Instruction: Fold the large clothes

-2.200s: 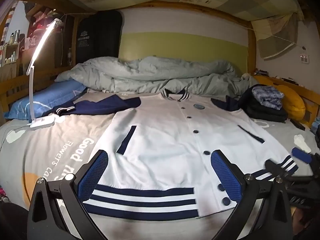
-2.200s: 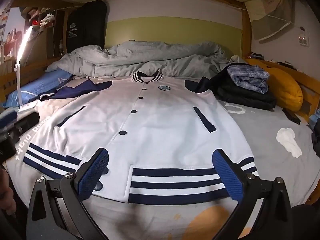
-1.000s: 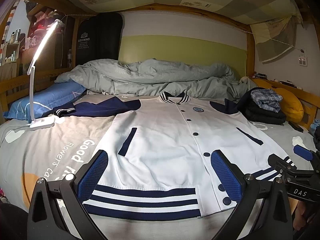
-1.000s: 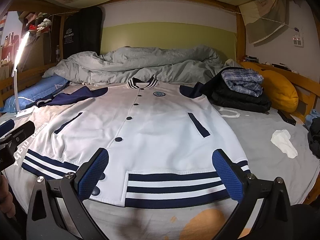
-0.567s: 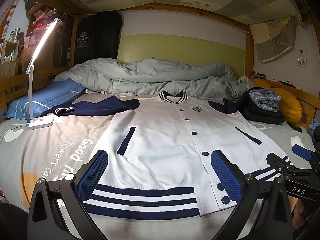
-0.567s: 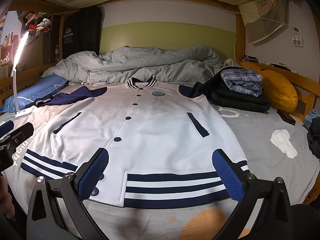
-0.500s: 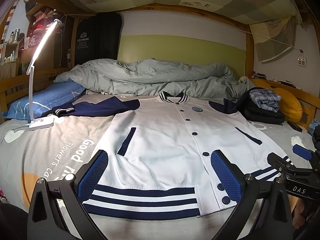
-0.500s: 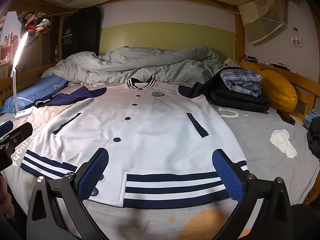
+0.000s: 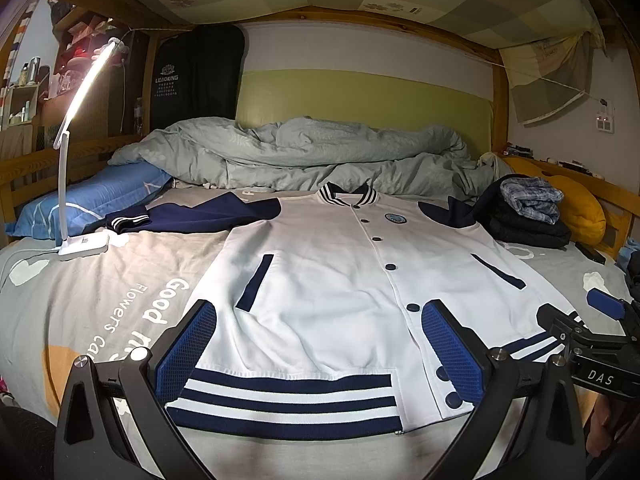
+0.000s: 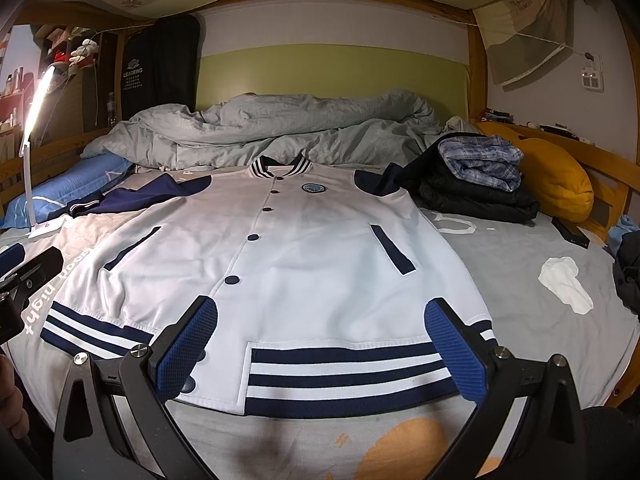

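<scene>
Nearest, two claws hang over the foot of the bed; the left claw (image 9: 318,344) has its two blue-padded fingers spread wide with nothing between them, and the right claw (image 10: 320,346) is spread just as wide and equally empty; each frames the striped hem below it without touching the cloth. One jacket (image 9: 344,288), white with navy trim, lies flat and face up on the grey printed bedsheet (image 9: 100,300), hem toward the claws and collar toward the headboard; its hem carries three navy stripes; two navy-edged pockets show, one on each front panel; the front placket shows six dark buttons in the left wrist view, and one round badge sits on the chest; one navy sleeve (image 9: 192,214) stretches out to the left, its striped cuff near the lamp base. To the right of the jacket one small white cloth (image 10: 564,284) lies on the sheet, apart from the hem; one dark flat object (image 10: 570,232) lies by the wooden rail. Farther on, one white desk lamp (image 9: 80,144) stands lit at the left, just before one blue pillow (image 9: 92,196); at the right, one pile of dark folded clothes (image 10: 472,192) topped by one plaid shirt (image 10: 480,160) covers the jacket's other sleeve, beside one yellow cushion (image 10: 556,176). Behind the collar, one rumpled grey-green duvet (image 10: 280,128) fills the head of the bed.
</scene>
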`<state>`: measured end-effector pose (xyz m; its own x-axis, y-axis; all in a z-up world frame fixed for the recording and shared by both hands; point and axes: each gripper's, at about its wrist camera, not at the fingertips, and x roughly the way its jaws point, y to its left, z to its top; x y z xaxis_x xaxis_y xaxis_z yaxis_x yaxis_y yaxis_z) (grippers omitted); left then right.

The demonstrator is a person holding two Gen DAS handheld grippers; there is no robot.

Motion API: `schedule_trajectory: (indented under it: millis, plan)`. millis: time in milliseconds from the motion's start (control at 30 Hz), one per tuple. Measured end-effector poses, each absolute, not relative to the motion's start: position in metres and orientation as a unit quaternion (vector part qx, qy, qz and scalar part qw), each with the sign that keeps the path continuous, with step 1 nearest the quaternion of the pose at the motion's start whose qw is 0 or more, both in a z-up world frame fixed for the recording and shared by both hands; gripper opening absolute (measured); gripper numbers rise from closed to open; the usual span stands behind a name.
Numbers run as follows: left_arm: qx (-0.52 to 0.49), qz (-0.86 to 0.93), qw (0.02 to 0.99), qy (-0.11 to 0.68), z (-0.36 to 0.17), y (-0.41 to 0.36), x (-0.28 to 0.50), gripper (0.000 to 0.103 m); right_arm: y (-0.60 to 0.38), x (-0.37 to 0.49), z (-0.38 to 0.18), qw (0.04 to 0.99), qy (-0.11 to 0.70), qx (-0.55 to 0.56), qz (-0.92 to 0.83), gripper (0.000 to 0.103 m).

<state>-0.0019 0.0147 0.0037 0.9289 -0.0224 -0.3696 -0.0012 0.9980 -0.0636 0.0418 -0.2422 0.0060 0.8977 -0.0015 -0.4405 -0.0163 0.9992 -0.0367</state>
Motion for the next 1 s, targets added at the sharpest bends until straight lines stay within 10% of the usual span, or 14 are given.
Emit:
schedule_trajectory:
  millis: [1000]
  plan:
    - [-0.032, 0.001, 0.982, 0.186, 0.0019, 0.0173, -0.0014, 0.103, -0.2425, 0.0392, 0.0086, 0.975, 0.219, -0.021, 0.009, 0.103]
